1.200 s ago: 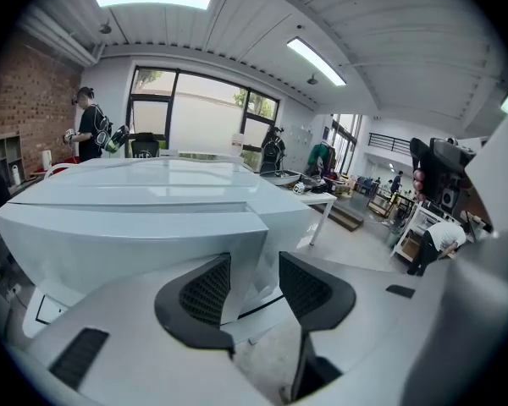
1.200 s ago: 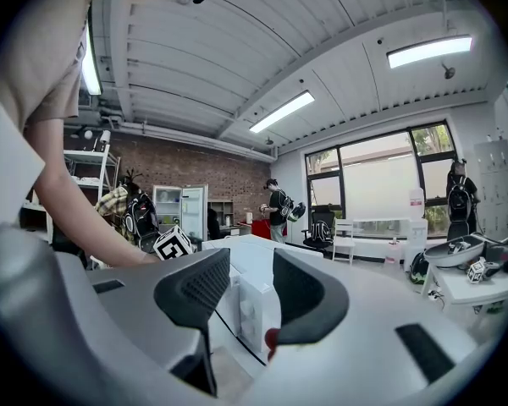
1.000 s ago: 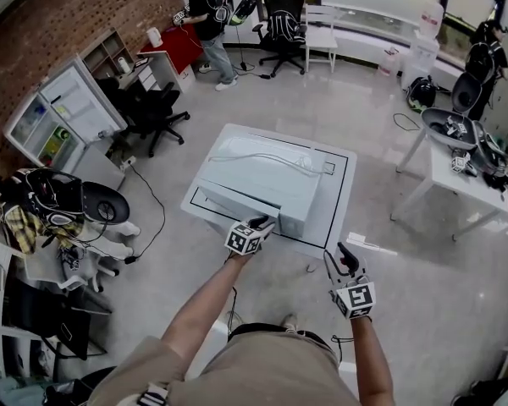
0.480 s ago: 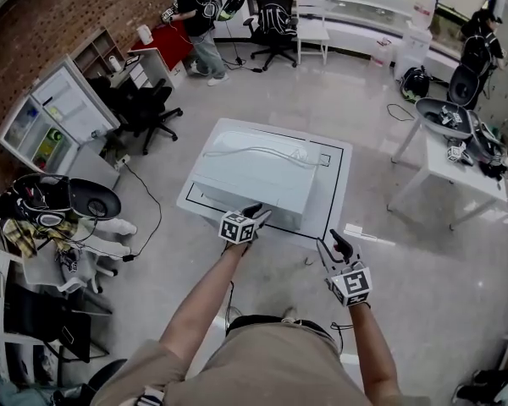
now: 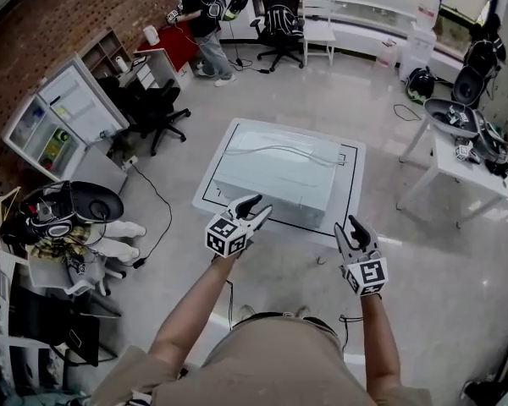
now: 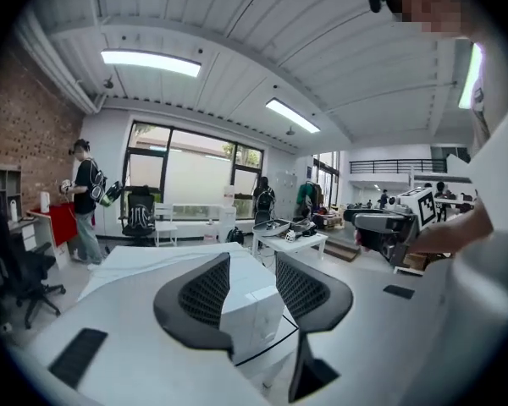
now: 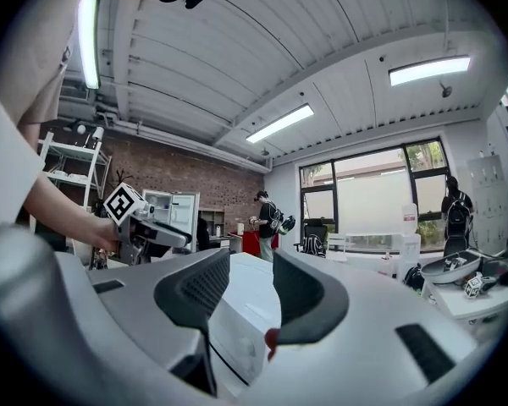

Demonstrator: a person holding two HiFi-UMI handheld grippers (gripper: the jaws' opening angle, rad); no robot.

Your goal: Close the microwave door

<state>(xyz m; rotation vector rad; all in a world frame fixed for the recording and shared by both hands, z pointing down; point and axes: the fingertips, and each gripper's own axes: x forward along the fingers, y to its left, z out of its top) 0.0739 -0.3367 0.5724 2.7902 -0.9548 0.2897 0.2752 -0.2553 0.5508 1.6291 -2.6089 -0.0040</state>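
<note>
Left gripper (image 5: 256, 207) hung just before the microwave (image 5: 275, 167), its jaws spread and just having opened, nothing between them; the right gripper (image 5: 351, 227) was likewise spread and empty, off to one side. On its low white table (image 5: 349, 163), the microwave's door (image 5: 275, 200) looked flush with the front, so the closing seemed done. Next called for backing clear, or one firm push if the latch had not caught.
</note>
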